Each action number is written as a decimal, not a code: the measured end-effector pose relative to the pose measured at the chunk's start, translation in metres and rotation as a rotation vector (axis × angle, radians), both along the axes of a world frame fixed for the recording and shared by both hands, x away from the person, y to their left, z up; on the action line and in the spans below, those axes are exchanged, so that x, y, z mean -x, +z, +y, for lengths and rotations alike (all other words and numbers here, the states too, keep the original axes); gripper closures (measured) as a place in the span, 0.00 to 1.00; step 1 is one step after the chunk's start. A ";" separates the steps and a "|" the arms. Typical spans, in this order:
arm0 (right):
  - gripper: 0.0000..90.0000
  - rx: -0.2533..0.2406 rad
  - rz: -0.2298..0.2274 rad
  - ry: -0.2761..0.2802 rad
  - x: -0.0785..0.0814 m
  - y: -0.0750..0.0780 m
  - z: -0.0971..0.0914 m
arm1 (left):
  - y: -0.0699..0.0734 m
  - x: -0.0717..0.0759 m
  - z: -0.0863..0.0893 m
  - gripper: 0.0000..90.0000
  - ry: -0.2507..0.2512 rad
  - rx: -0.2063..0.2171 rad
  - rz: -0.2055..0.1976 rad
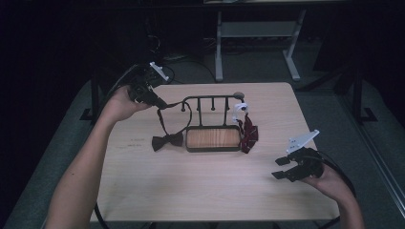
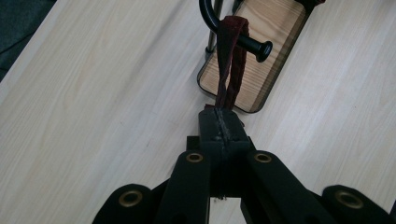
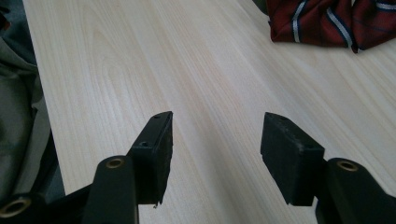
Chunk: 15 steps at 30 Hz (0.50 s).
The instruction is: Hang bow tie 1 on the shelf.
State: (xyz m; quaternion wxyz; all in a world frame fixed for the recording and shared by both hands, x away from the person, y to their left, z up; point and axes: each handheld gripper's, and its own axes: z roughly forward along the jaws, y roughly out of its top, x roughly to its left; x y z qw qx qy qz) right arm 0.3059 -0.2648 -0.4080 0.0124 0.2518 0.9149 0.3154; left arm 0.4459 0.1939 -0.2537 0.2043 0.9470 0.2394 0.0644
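Just ahead of the left gripper (image 2: 223, 122), its jaws pinched shut on the thin dark-red strap (image 2: 229, 65), that strap runs straight away from the tips and up to the black peg (image 2: 252, 46) of the hanging rack (image 1: 210, 98), where it loops over the peg's shaft behind the knobbed end. The strap's long axis lies nearly in line with the gripper's own reach, slightly slack and twisted. In the high view the same strap curves down from the held end and the peg to the bow tie (image 1: 167, 141), which lies on the table (image 1: 200, 191) below and beside the gripper, just off the left end of the rack's wooden base (image 1: 213, 138).

The coming move seems to turn on this: the loop must travel along the peg relative to the knob, so the pull has to follow the peg's axis rather than the strap's.

The left hand is plainly the nearer one; it holds the strap at the rack's left end. The right gripper (image 1: 282, 168) hovers well apart at the table's near right edge, its jaws standing wide with nothing between them (image 3: 215, 154). Beyond its tips, up and to the right, lies a red striped tie (image 3: 327, 23), bunched at the rack's right end and apart from the jaws.
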 end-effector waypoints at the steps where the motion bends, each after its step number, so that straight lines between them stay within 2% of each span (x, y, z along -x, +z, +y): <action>1: 0.48 0.001 -0.001 0.000 0.000 0.000 0.000 | 0.000 0.000 0.000 1.00 0.002 0.001 0.000; 7: 0.48 0.002 0.000 0.000 0.000 0.000 0.000 | -0.001 -0.001 -0.001 0.99 0.000 -0.003 0.007; 15: 0.48 0.001 -0.002 0.001 0.000 0.000 0.000 | 0.000 0.002 -0.002 0.92 0.001 0.000 0.004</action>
